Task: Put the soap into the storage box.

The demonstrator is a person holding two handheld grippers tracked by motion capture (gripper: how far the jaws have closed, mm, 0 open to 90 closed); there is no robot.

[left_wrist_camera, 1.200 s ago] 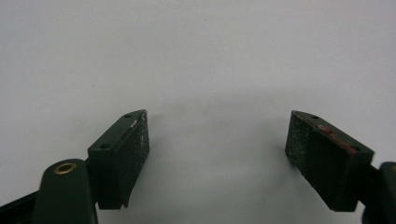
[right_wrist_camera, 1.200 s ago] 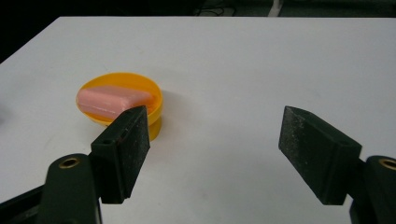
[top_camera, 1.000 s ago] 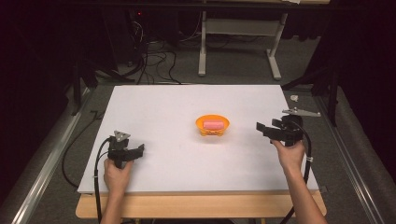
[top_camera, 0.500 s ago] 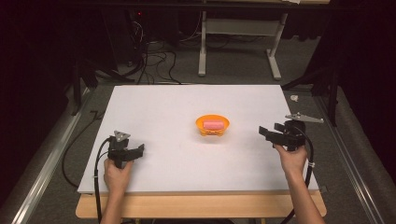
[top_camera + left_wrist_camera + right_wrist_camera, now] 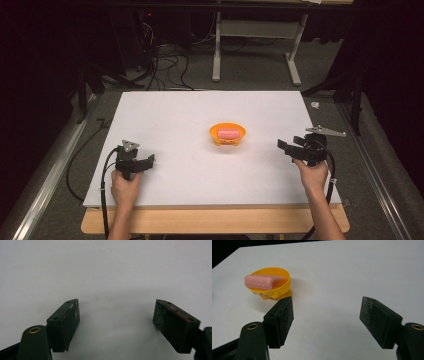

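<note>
Both grippers (image 5: 146, 161) (image 5: 285, 146) are black, each trailing a black cable. Brass screws sit at the jaw bases. The left one carries a grey triangular plate (image 5: 130, 145).

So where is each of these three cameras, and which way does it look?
High view: above the person's side, looking forward and down at the table; both forearms, left gripper and right gripper show.
Left gripper view: rides that gripper, facing bare table.
Right gripper view: rides that gripper, facing the bowl and soap.
Shared: high and right gripper views both show bowl and soap.

white table (image 5: 200, 110), grey floor (image 5: 250, 82), cables (image 5: 165, 70), table legs (image 5: 295, 65)
</note>
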